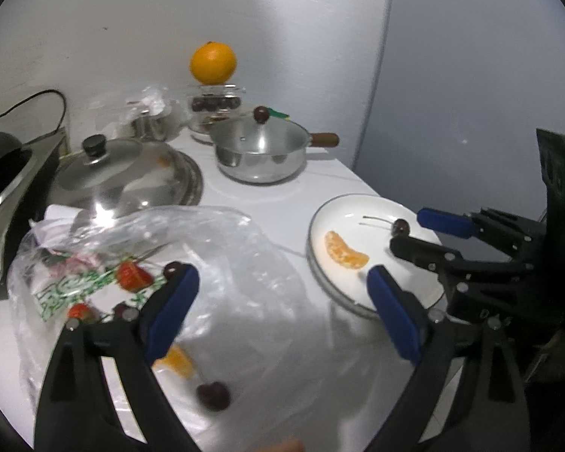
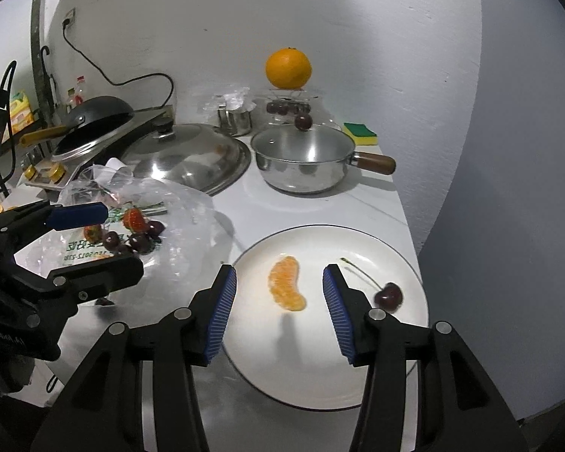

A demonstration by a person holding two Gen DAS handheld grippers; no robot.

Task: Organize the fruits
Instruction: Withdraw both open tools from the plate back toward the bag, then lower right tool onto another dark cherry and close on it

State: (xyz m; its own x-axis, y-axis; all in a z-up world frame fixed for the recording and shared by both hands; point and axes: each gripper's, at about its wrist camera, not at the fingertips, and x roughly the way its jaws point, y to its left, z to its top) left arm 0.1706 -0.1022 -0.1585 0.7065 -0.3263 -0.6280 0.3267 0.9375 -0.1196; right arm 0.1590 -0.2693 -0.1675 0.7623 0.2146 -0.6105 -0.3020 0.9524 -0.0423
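Note:
A white plate at the counter's right edge holds an orange segment and a dark cherry with its stem. My right gripper hovers over the plate, open, its blue pads either side of the segment without touching it. Left of the plate lies a clear plastic bag with strawberries, cherries and another orange segment. Over the bag my left gripper is wide open, with nothing between its fingers.
At the back, a whole orange sits on a glass jar of cherries. In front are a steel pot with a wooden handle, a domed lid, a steel cup, a sponge and a frying pan.

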